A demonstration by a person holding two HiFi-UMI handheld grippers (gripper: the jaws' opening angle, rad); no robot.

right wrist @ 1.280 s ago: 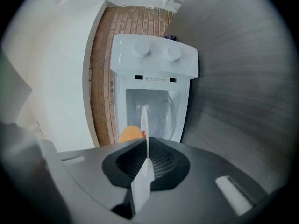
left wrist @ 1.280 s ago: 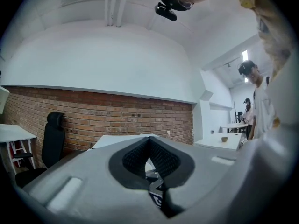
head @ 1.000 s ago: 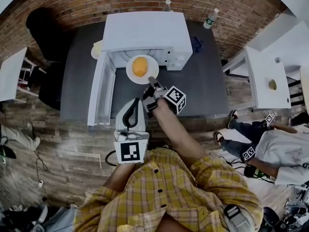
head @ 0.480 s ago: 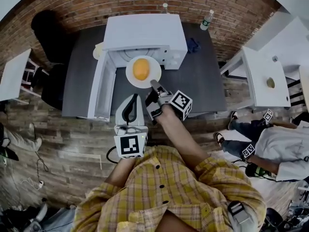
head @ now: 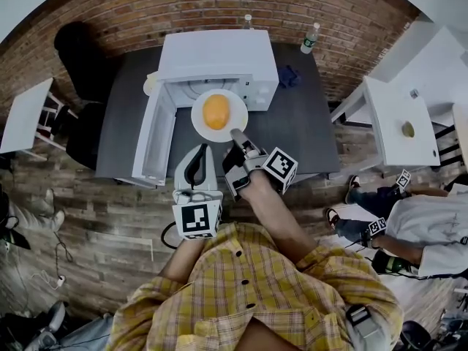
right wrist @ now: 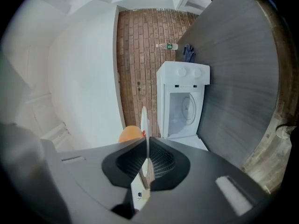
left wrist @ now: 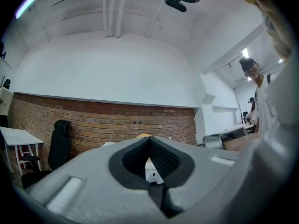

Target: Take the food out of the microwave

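Note:
A white plate (head: 201,126) carrying an orange piece of food (head: 216,111) hangs just in front of the open white microwave (head: 218,53). My right gripper (head: 235,133) is shut on the plate's near rim. In the right gripper view the plate (right wrist: 144,120) runs edge-on between the jaws of this gripper (right wrist: 146,164), with the food (right wrist: 130,133) to its left and the empty microwave (right wrist: 183,80) beyond. My left gripper (head: 197,152) is shut on nothing, below the plate near the table's front edge. Through the left gripper (left wrist: 149,141) only a sliver of microwave shows.
The microwave door (head: 153,141) stands swung open to the left over the dark table (head: 292,123). A blue cloth (head: 287,75) and a bottle (head: 310,38) lie at the back right. A black chair (head: 77,57), white side tables (head: 398,119) and a seated person (head: 424,232) surround the table.
The right gripper has drawn the plate with the food out of the microwave toward the table's front edge. The left gripper has stayed roughly where it was.

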